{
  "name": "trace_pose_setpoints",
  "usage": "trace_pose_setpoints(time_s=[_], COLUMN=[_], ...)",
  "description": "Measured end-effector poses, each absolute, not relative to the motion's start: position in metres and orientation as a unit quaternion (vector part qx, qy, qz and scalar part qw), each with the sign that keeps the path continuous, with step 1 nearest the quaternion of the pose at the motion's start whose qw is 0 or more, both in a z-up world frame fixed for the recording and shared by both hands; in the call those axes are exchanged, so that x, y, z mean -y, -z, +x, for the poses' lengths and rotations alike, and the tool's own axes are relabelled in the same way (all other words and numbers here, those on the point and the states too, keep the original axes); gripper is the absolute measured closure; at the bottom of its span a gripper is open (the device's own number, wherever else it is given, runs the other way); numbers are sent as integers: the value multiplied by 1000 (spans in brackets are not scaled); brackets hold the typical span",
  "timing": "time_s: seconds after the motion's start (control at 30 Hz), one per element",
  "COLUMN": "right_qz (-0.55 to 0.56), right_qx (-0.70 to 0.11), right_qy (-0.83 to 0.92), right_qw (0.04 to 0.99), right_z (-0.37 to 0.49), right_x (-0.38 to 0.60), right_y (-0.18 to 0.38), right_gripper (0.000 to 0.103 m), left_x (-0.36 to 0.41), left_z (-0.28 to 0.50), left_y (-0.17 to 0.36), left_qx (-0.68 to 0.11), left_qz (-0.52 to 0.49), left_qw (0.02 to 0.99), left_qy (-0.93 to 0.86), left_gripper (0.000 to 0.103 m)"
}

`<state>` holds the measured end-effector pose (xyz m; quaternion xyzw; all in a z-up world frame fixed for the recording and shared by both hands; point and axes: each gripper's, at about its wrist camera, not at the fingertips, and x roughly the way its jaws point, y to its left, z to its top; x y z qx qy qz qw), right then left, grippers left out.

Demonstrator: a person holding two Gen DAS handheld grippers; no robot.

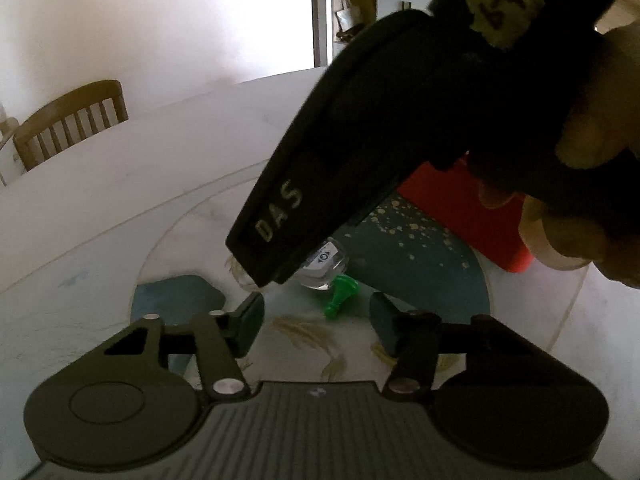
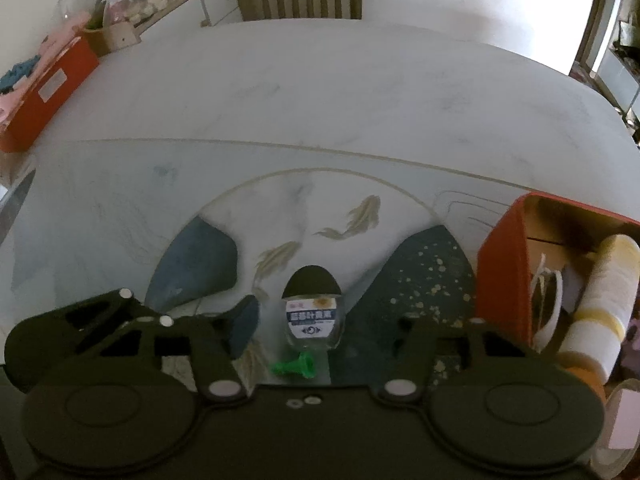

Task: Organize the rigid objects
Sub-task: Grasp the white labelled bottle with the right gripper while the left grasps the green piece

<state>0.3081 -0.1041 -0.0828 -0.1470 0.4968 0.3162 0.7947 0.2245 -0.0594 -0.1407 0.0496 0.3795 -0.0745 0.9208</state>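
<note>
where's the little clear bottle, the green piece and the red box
clear bottle [image 2: 314, 322], right wrist view, on its white label
green piece [image 2: 296, 366], right wrist view, on its flared middle
red box [image 2: 502, 276], right wrist view, on its near outer wall

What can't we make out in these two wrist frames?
- Small clear bottle with black cap: left wrist view, mostly covered by the right gripper's dark body.
- Right gripper: own view, right fingertip lost against the dark table pattern; contact with the bottle unclear.
- Small green plastic piece: too small to identify.
- Open red box: contents cut off by the right edge.
</note>
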Motion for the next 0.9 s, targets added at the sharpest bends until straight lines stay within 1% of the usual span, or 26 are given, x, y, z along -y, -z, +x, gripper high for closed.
trace_pose_setpoints(time_s=[0.03,0.1,0.13,0.2,0.23,0.3,0.43,0.5,0.53,0.6,0.67,0.7,0.9], right_qz=[-151,-158,-161,-165,-167,-165,-150,-140,-135,-124,-119,-117,-86], right_qx=[-497,-496,-495,-498,-497,-497,-493,-489,-487,-484,-480,-477,-468], right_qy=[-315,-314,-313,-314,-314,-314,-304,-305,-305,-306,-306,-305,-298], right_qw=[795,794,794,792,791,792,801,805,807,810,814,816,828], right_z=[309,309,310,310,310,311,313,315,315,314,312,310,309], right_x=[103,101,100,98,98,99,104,110,112,118,123,126,152], right_y=[83,85,86,88,88,89,85,79,76,69,64,62,44], right_gripper=[53,56,61,65,66,66,66,66,66,66,66,66,66], left_x=[59,61,61,61,62,61,63,64,65,67,67,66,63], left_z=[226,228,228,230,230,231,233,234,235,235,237,238,241], left_y=[141,143,143,142,142,143,142,142,142,142,142,142,143], left_qx=[-381,-383,-382,-382,-382,-381,-383,-385,-385,-385,-387,-387,-389], left_qz=[49,49,48,50,50,50,52,52,53,55,50,48,31], left_qw=[920,919,919,920,920,919,918,916,916,916,916,916,917], left_qy=[74,76,78,79,80,85,92,96,96,95,95,95,81], left_gripper=[51,58,59,59,60,66,73,83,84,91,94,96,96])
